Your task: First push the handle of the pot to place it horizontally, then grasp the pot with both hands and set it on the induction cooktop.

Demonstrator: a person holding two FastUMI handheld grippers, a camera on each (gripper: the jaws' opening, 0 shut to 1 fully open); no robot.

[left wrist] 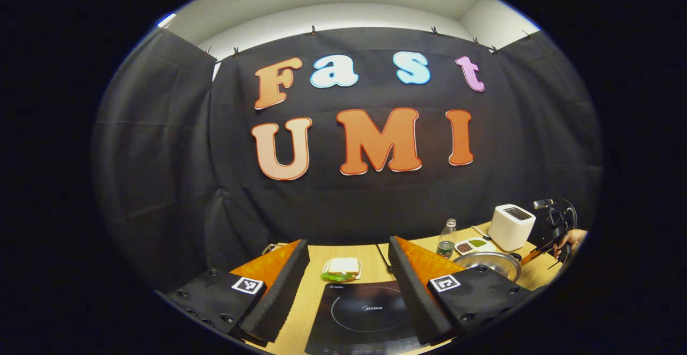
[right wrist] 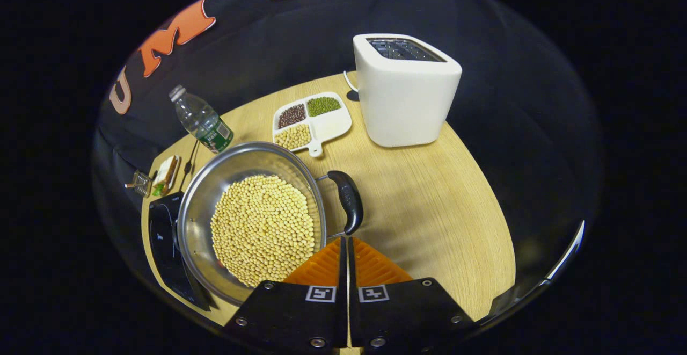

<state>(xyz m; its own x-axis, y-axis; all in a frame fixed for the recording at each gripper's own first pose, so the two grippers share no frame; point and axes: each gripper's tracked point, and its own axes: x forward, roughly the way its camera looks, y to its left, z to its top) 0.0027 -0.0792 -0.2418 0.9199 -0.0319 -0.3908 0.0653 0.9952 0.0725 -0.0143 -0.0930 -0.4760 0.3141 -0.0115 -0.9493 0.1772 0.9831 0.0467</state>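
In the left gripper view, the left gripper is released above the cooktop, pot to its right. In the right gripper view, the right gripper is clenched, empty, by the pot's handle on the bench.

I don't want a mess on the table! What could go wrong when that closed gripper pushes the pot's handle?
The pot is loaded with loose beans, so a hard shove on the handle from the shut right gripper could tip some out. The pot might also slide into the bottle or the divided dish close behind it.
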